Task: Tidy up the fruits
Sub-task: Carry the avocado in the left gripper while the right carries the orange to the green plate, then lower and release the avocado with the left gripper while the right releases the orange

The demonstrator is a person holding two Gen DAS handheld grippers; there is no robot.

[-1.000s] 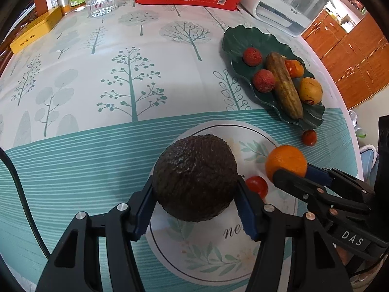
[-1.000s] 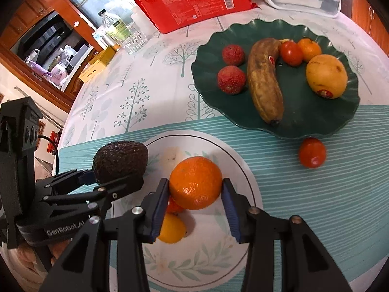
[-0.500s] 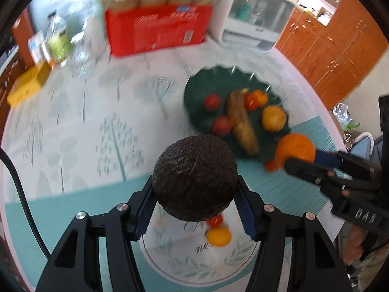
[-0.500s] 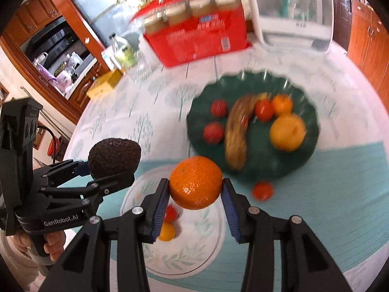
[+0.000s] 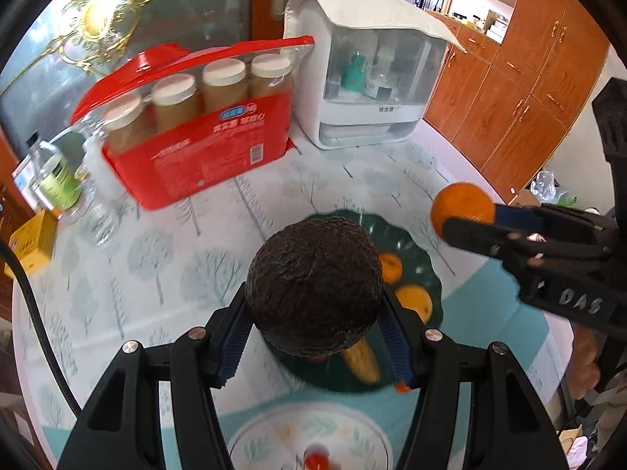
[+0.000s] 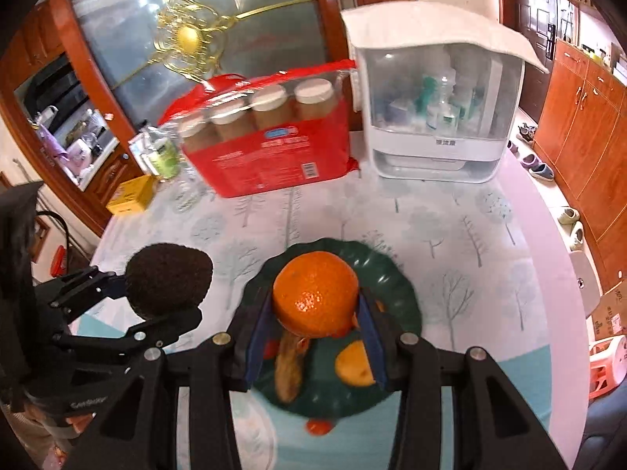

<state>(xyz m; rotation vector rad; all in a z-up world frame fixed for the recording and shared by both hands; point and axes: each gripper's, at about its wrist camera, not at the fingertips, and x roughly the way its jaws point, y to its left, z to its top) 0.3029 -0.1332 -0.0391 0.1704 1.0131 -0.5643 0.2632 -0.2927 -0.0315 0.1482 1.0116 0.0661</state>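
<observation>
The avocado (image 5: 315,288) is hanging above the dark green plate (image 5: 427,270), its long axis seemingly pointing toward the camera, clamped by the left gripper (image 5: 313,329). The right gripper (image 6: 313,337) is squeezing 1 round orange (image 6: 315,297) over the same plate, where 1 browned banana (image 6: 289,370) is lying lengthwise.

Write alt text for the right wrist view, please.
The right gripper holds an orange in the air above a dark green plate of fruit. At left, the left gripper holds an avocado over a tree-patterned tablecloth.
</observation>
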